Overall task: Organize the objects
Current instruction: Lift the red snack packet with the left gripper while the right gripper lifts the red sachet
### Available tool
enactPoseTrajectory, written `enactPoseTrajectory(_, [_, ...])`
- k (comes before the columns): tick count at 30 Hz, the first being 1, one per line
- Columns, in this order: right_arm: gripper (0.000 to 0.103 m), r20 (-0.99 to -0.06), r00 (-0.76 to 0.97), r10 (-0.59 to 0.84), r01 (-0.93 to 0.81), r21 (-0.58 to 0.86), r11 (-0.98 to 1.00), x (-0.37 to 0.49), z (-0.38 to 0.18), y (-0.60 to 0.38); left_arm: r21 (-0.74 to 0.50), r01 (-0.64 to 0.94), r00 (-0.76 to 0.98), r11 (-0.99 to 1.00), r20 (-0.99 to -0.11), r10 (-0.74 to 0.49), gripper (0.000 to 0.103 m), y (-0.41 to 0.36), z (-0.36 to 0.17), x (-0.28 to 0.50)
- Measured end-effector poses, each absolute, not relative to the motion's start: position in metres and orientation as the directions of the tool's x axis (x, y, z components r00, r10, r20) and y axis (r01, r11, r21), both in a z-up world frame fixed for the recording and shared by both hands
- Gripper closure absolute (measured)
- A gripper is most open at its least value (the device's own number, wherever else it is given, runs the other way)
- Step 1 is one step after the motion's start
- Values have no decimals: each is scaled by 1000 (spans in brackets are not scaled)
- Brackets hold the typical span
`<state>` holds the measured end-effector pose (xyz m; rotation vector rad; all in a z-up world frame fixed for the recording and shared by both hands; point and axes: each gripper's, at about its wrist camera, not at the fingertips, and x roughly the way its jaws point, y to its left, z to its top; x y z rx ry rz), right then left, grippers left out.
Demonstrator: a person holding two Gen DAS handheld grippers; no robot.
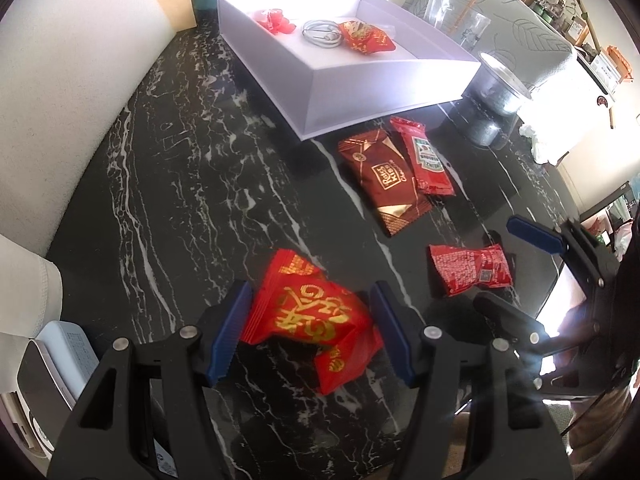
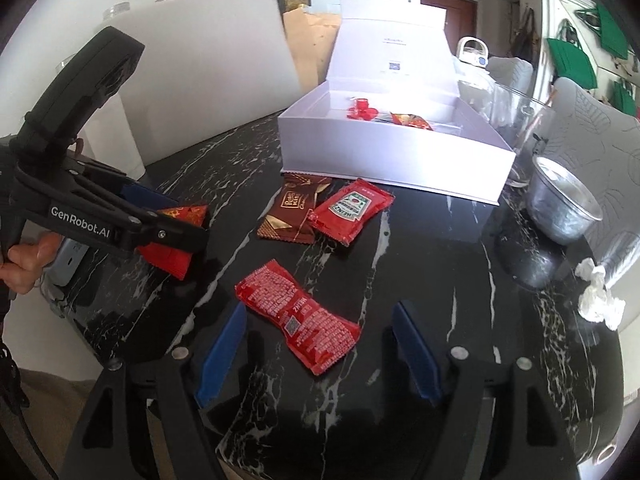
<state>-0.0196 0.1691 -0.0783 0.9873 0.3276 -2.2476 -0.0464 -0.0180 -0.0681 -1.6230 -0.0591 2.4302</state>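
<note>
Snack packets are partly sorted: in the left wrist view a red-and-gold packet (image 1: 366, 36), a white cable (image 1: 320, 34) and small red sweets (image 1: 274, 20) are seen inside the white box (image 1: 360, 92), while four packets are left on the black marble table (image 1: 180, 200). A red packet with gold lettering (image 1: 316, 316) is seen between the pads of the left gripper (image 1: 312, 332); the blue pads appear pressed on its sides, so it is judged held, low over the table. A brown chocolate packet (image 1: 384, 180), a ketchup sachet (image 1: 428, 156) and a second sachet, back side up (image 1: 470, 270), are left to be moved. The right gripper (image 1: 516, 268) is only partly caught at the edge.

In the right wrist view the right gripper (image 2: 320, 344) is shown spread wide and empty, the back-side-up sachet (image 2: 298, 316) lying flat between its fingers, untouched. The box's raised lid (image 2: 390, 46), hidden from the other camera, is shown, plus a metal bowl (image 2: 564, 208) and crumpled tissue (image 2: 600, 300). The left gripper (image 2: 176, 224) is seen side-on, clamped on its red packet (image 2: 172, 258). Task judged under halfway done.
</note>
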Motion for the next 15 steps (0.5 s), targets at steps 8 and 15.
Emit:
enactPoseTrajectory(8, [69, -745, -481, -462, 708, -19, -706, -24, -83, 159, -140, -162, -367, -977, -910, 191, 42, -11, -72, -43])
enactPoseTrajectory(15, [89, -766, -501, -402, 590, 38, -807, -29, -79, 166, -146, -159, -365, -976, -910, 195, 42, -10, -73, -43])
